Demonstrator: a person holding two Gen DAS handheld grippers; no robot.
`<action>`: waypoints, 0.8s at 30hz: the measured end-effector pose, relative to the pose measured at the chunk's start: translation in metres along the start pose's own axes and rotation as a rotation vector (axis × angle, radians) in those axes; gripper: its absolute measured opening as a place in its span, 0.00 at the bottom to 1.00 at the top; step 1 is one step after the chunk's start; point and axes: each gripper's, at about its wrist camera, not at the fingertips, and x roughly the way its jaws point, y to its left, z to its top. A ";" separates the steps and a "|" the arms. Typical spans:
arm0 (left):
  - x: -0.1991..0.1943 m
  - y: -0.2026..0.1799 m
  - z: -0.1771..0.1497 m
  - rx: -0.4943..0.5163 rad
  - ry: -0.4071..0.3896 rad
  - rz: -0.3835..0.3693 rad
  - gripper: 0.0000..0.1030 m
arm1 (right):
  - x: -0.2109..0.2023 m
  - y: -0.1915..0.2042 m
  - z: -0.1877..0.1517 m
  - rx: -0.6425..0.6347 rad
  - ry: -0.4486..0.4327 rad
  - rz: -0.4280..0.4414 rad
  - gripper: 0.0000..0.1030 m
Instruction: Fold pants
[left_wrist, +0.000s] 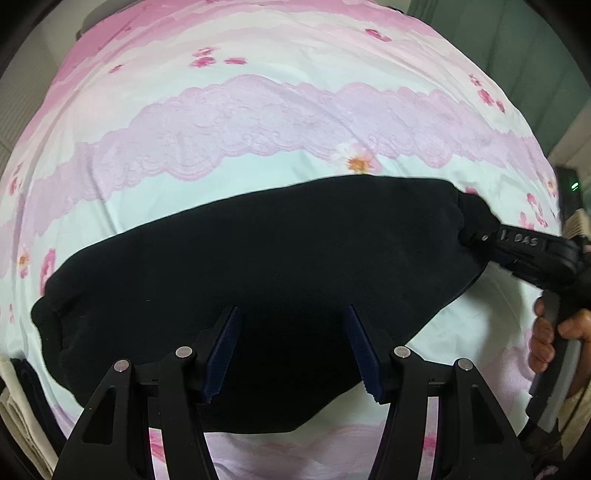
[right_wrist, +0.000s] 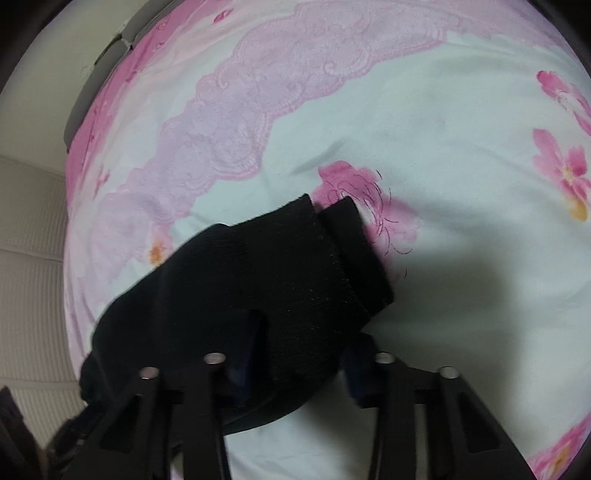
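Black pants (left_wrist: 258, 280) lie in a folded bundle across the middle of the left wrist frame, on a bed covered by a pink floral sheet (left_wrist: 295, 55) with a lace-pattern band. The left tool (left_wrist: 293, 350) hangs above the pants at lower centre, jaws wide and holding nothing. At right of that frame the right tool (left_wrist: 476, 236), held in a hand (left_wrist: 546, 336), grips the cuffed end of the bundle. In the right wrist frame, the pants (right_wrist: 280, 266) fill the centre and drape over the right tool (right_wrist: 295, 358), hiding its fingertips; two ribbed cuffs (right_wrist: 354, 240) rest on a pink printed flower (right_wrist: 373, 206). A pale ribbed panel (right_wrist: 29, 258) borders the bed at left.
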 end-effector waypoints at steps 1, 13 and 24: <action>0.001 -0.002 0.000 0.005 0.001 -0.006 0.55 | -0.009 0.006 -0.001 -0.022 -0.020 -0.023 0.31; 0.031 -0.023 -0.006 0.041 0.083 -0.009 0.52 | -0.088 0.055 -0.016 -0.233 -0.133 -0.093 0.30; -0.088 0.070 -0.010 -0.134 -0.115 0.027 0.52 | -0.139 0.147 -0.042 -0.483 -0.221 -0.185 0.31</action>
